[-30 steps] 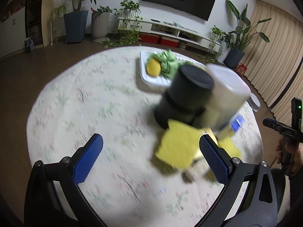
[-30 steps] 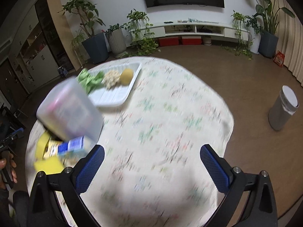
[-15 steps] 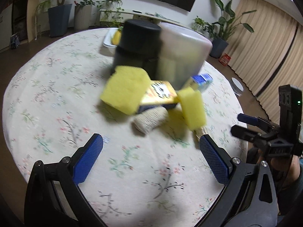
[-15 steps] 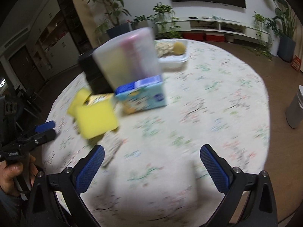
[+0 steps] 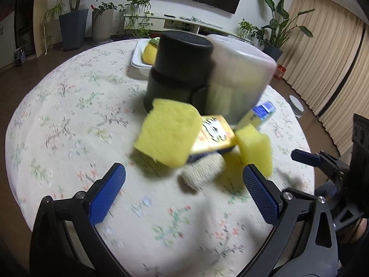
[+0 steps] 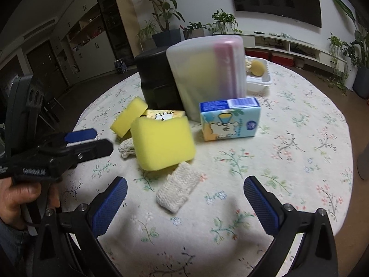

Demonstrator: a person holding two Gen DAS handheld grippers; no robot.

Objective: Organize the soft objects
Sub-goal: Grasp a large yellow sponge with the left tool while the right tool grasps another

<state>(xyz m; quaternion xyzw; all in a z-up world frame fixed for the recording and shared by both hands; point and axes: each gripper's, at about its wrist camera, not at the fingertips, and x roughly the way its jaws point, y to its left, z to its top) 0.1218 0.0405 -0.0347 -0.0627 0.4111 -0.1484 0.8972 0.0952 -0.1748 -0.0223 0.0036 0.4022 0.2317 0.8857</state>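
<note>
**Sponges and knitted cloths heaped on the round table, both grippers released**

Yellow sponges lie in a loose heap near the middle of the floral tablecloth point(image 6: 288, 161). The large yellow sponge point(image 6: 165, 144) leans tilted against a yellow tissue pack point(image 6: 161, 115) printed with a cartoon animal, and a second, smaller yellow sponge point(image 6: 128, 120) rests against the pack's far side, on the left in the right wrist view. A knitted cream cloth point(image 6: 178, 190) lies flat on the tablecloth just in front of the large sponge; another knitted cream piece point(image 6: 126, 149) pokes out from under the heap. A blue tissue pack point(image 6: 230, 120) stands just beside the pile, at the foot of a translucent plastic container point(image 6: 207, 76) with yellow and pink shapes showing dimly through its wall. A black cylindrical container point(image 6: 156, 78) stands touching the translucent one. Behind them a white tray point(image 6: 259, 82) holds a round yellow item; its other contents are too hidden to name.

The left gripper point(image 5: 184, 189) hovers over the tablecloth before the heap, its blue-padded fingers spread wide with nothing between them. The right gripper point(image 6: 185, 198) is likewise released and empty, fingers set either side of the flat knitted cloth without touching it. A hand point(image 6: 20, 198) grips the left gripper's handle.
</note>
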